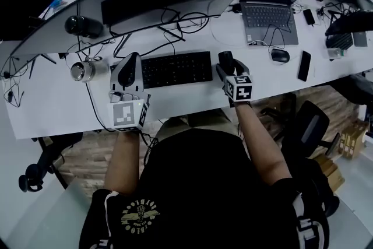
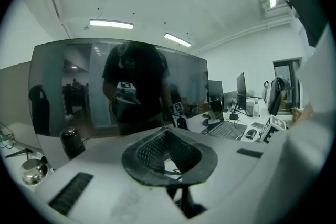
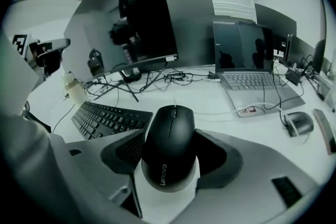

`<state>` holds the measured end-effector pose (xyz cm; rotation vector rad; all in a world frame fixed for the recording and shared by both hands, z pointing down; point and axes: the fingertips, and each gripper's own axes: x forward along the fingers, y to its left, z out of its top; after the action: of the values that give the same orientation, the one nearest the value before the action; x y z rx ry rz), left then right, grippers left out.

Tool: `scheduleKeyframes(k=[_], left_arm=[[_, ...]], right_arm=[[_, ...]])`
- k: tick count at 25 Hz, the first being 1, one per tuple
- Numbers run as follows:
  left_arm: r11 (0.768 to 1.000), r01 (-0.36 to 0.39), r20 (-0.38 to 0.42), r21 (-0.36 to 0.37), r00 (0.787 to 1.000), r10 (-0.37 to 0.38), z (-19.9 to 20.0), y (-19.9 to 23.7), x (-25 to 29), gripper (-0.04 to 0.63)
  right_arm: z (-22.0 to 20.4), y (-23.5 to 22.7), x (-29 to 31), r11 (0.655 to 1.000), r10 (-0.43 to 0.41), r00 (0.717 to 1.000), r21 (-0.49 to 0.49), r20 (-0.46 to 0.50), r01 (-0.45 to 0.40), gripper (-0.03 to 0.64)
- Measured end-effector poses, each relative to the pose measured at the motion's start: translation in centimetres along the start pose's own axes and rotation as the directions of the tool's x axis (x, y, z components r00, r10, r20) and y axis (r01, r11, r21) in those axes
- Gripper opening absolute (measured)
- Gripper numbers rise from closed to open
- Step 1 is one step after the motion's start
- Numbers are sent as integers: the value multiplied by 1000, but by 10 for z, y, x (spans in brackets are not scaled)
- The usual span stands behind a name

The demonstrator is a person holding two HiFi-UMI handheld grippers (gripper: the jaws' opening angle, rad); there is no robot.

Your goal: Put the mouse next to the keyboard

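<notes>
White desk (image 1: 175,105), mouse (image 3: 169,144) clamped in my right gripper (image 1: 225,61) beside the keyboard (image 1: 175,69).
Head view: I see the right gripper just off the keyboard's right end and my left gripper (image 1: 129,60) at its left end. Left gripper view: its jaws are pressed together with nothing between them, facing a dark monitor (image 2: 121,86). Right gripper view: both pads grip the black mouse's sides, with the keyboard to its left and a laptop (image 3: 252,84) beyond.
</notes>
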<state>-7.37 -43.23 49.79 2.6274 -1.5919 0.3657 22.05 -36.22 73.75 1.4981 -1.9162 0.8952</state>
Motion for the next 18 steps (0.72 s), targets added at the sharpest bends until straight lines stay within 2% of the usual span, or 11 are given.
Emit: scheduleKeyframes(k=[4,9,15,18], left_arm=[[1000,13,-13,16,1000,-13,-1,-8,4,2],[1000,18,8,13,1000,-19,4,-8,3,2],[999,5,55,34,998,-7,29,8,-21,2],[999,13,93,35,995,-17,41,17,-35,2]], right_arm=[[-20,-5,13,1000,-16,998,2,-58,17,298],[-26,-16,19,997,-75,995,-14,-69,74,302],[-6,-15,3,995,-91,996,-34,0,91,337],[23,-2,-27,996,-78,992,-28,95,81,337]])
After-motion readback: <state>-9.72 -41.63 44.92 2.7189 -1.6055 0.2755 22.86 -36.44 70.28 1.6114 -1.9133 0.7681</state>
